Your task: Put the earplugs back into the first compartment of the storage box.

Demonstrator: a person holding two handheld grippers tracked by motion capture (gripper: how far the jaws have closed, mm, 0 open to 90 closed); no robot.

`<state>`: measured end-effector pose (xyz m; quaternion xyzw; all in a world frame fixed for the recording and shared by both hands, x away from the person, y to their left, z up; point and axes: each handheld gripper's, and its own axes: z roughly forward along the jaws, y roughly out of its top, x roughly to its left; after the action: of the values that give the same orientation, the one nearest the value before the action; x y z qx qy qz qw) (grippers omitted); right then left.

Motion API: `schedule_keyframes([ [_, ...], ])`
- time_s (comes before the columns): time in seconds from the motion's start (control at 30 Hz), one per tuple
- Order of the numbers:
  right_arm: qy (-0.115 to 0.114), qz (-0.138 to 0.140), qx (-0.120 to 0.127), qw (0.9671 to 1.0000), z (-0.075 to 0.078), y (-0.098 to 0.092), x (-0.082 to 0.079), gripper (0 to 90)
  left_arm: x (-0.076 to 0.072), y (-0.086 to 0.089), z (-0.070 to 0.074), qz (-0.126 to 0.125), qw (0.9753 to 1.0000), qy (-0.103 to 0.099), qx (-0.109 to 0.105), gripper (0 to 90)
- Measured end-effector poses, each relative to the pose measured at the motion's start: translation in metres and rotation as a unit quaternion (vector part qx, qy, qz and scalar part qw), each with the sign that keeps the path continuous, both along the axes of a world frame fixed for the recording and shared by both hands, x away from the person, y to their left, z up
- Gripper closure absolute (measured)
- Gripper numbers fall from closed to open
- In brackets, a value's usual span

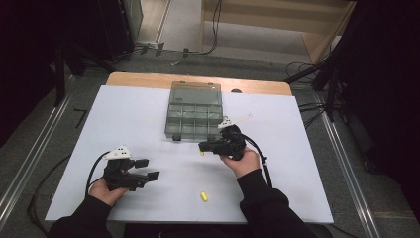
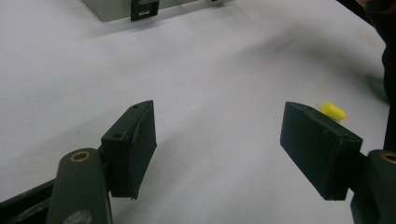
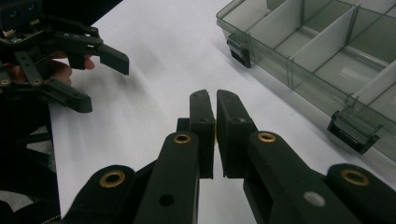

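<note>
The right claw (image 3: 215, 135), its jaws pinched on a small yellow piece (image 1: 202, 153) low over the worktop (image 1: 148, 109), must next carry it into the open compartment box (image 1: 193, 116), while the left claw (image 1: 147, 168) waits spread near a second yellow piece (image 1: 203, 197).

The right tool (image 3: 215, 109) rises from the bottom edge with its two black jaws nearly together, a thin sliver of yellow (image 3: 215, 135) showing in the gap between them. Beneath lies the white counter (image 3: 154, 79). At upper right sits a clear compartment box (image 3: 327, 51), its dividers and two dark latches visible. At upper left, the left tool (image 3: 100, 77) stands well apart, its jaws spread wide.
</note>
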<state>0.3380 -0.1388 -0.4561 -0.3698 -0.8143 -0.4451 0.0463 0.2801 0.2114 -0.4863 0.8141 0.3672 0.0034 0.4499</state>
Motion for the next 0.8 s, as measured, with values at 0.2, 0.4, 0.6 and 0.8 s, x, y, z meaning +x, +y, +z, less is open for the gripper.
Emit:
schedule_keyframes([
  [0.2,0.002,-0.001,0.0,1.0,0.004,0.002,0.012,83.7,0.001,0.001,0.0,0.002,1.0,0.001,0.0,26.7],
  [0.4,0.003,0.002,-0.008,1.0,0.012,0.01,0.029,83.6,0.001,0.0,-0.001,-0.001,1.0,0.001,0.002,26.7],
  [0.6,0.004,-0.001,-0.002,1.0,0.02,0.019,0.047,83.3,0.001,0.0,-0.001,-0.001,1.0,0.001,0.002,26.7],
  [0.8,0.006,-0.005,-0.001,1.0,0.026,0.029,0.066,83.1,0.001,0.0,-0.001,-0.002,1.0,0.002,0.006,26.7],
])
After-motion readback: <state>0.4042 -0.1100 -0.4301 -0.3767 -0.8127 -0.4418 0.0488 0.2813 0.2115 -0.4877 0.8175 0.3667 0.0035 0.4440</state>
